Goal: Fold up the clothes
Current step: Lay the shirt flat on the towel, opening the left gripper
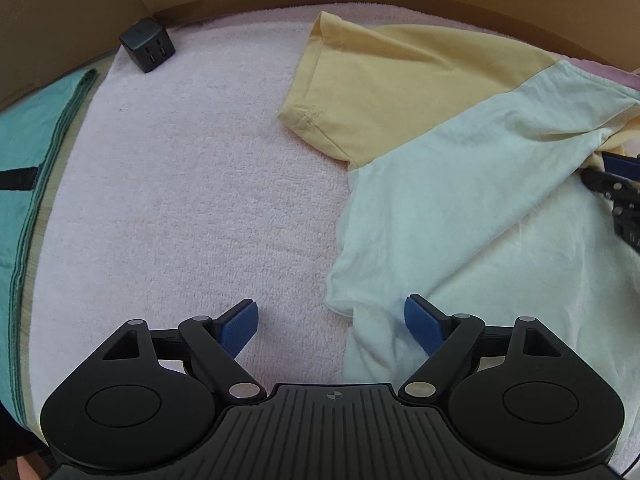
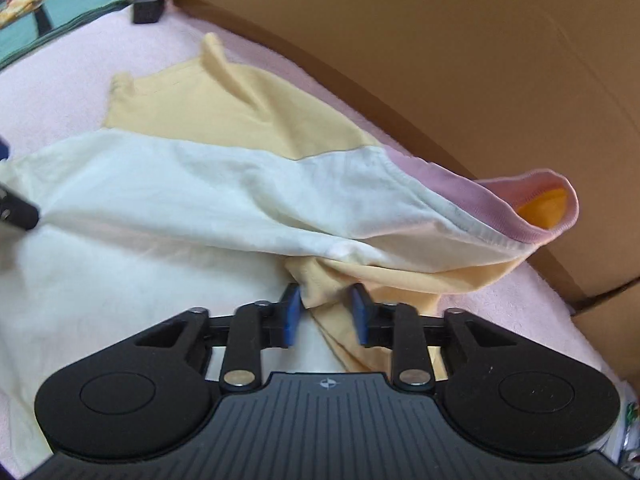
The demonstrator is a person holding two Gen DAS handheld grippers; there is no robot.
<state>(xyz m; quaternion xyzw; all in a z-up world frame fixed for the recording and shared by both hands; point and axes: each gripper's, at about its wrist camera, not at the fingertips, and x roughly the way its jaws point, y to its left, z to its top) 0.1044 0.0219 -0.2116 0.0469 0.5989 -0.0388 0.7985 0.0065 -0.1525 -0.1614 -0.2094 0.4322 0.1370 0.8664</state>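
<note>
Shirt [image 1: 460, 200] spread on pink towel [image 1: 180, 200] over bench, yellow sleeve far, pale body near, pink collar far right.

Right tongs [image 2: 326, 314] narrowed on bunched yellow fabric, pads pressing it.

Left tongs [image 1: 331, 326] wide open, empty, over shirt's left edge, nothing gripped.

Risks: right grip is on a thick bunch (may slip or drag several layers), fold then goes crooked; left end loose, so a pull could skew shirt.

Containers: cardboard walls [image 2: 440, 60] round far side; box or not, cannot tell.
</note>
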